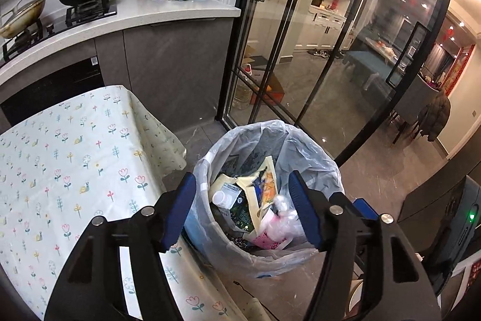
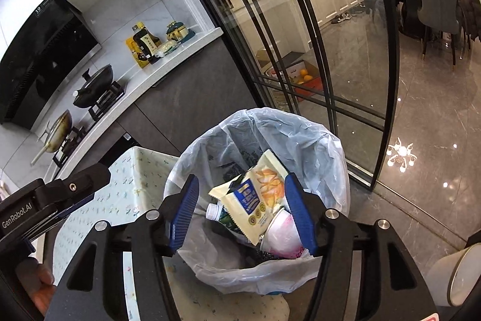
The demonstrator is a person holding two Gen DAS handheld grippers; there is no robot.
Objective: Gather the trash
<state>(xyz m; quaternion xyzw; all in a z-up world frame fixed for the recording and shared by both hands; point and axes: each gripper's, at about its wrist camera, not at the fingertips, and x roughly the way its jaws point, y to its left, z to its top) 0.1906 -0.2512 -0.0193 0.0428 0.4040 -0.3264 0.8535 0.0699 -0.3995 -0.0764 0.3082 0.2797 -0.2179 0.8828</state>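
So both grippers are parked above the trash bin [image 1: 264, 200], and nothing is being carried by either one. The left gripper [image 1: 242, 209] is spread wide with only air between its blue pads, and the same goes for the right gripper [image 2: 242, 211], jaws released and empty. Judging by that, the drop-off part looks pretty much done, or the bin is just being checked over.

Inside the bin, which is lined with a thin translucent plastic bag [image 2: 315, 140] folded over the rim, a fair pile of trash is already sitting:
- a cream snack packet [image 2: 258, 194] with chips printed on it, propped up on top
- a bottle with a white cap [image 2: 213, 211], tucked partly under that packet
- a pink and white cup [image 2: 284, 233] lying on its side near the right gripper's right finger
- some darker wrappers lower down, too buried to be identified

The bin is stood on the floor just beside the table with the floral tablecloth [image 1: 75, 155], and no loose trash can be spotted on the part of the cloth that's visible. So the collecting is probably close to finished.

If another piece is left somewhere, the grippers would need to be swung away from the bin and lined up on it with the jaws kept apart. Otherwise the bag's rim could be what gets grabbed next, and that thin plastic will likely slip or tear if it's pinched carelessly.
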